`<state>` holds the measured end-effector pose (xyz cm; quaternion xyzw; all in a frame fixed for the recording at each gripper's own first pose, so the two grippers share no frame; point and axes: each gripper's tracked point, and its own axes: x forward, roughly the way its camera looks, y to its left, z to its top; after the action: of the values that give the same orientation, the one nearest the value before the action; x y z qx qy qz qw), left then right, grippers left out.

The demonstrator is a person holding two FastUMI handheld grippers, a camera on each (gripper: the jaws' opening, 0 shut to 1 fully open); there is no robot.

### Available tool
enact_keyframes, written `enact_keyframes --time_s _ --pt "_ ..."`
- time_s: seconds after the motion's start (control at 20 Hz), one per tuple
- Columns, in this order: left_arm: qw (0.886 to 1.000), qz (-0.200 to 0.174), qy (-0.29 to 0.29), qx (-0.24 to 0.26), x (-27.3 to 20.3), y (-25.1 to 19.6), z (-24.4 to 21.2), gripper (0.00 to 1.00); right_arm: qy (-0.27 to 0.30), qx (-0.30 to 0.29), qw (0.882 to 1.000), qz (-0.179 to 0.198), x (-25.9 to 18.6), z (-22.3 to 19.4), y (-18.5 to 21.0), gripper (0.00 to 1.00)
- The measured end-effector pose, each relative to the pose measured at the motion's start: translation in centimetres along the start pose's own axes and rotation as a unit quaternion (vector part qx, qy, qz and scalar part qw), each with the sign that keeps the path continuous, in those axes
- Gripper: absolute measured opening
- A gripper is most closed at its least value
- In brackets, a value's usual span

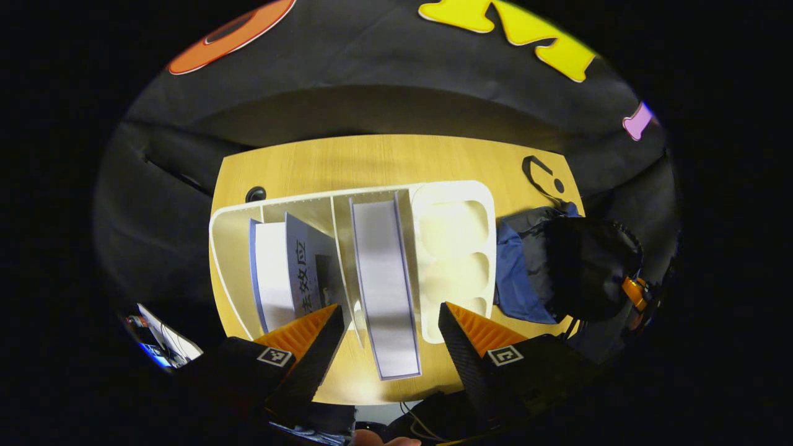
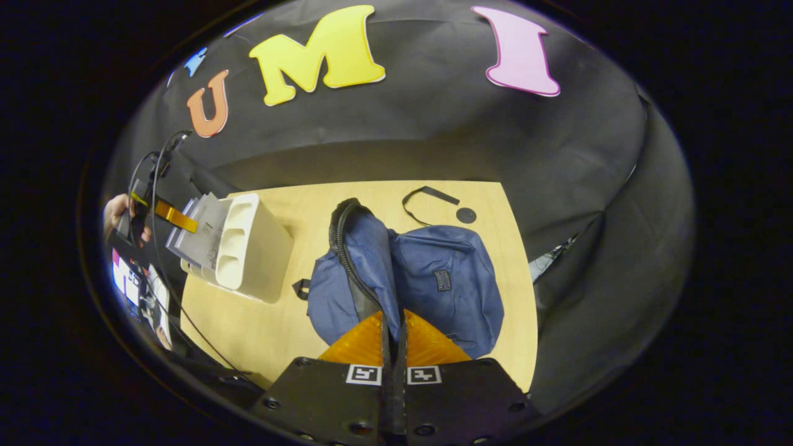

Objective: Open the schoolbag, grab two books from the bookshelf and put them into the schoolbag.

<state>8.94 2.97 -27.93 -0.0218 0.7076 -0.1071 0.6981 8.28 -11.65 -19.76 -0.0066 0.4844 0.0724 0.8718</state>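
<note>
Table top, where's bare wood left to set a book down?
Bare table between the bookshelf and schoolbag, nearer the front edge. A strip behind the bookshelf too. Crowded where bag meets shelf.

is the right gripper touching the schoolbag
Touching. In the right gripper view the right gripper is shut on the schoolbag: the zipper edge runs down between its closed fingers.

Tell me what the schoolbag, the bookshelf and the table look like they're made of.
Schoolbag: soft woven fabric, probably nylon or polyester; it slumps and creases, matte blue. Bookshelf: likely moulded plastic, cream, smooth with rounded edges and a slight sheen. Table: wood-look top, possibly laminate; pale grain lines, smooth finish.
</note>
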Motion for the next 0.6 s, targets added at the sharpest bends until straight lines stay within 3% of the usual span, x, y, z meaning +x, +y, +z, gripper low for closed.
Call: enact_keyframes --time_s 0.35,0.4,0.6 --pt "0.999 0.022 0.025 -0.002 0.62 0.74 0.43 0.92 0.005 -0.006 1.000 0.003 0.20 -0.12 -0.23 0.00" --pt "0.999 0.027 0.027 0.002 0.62 0.92 0.47 0.84 0.006 -0.007 1.000 0.004 0.24 -0.12 -0.25 0.00" --pt "0.999 0.037 0.037 0.003 0.84 1.03 0.53 0.74 0.007 -0.006 1.000 0.007 0.25 -0.41 -0.15 0.01"
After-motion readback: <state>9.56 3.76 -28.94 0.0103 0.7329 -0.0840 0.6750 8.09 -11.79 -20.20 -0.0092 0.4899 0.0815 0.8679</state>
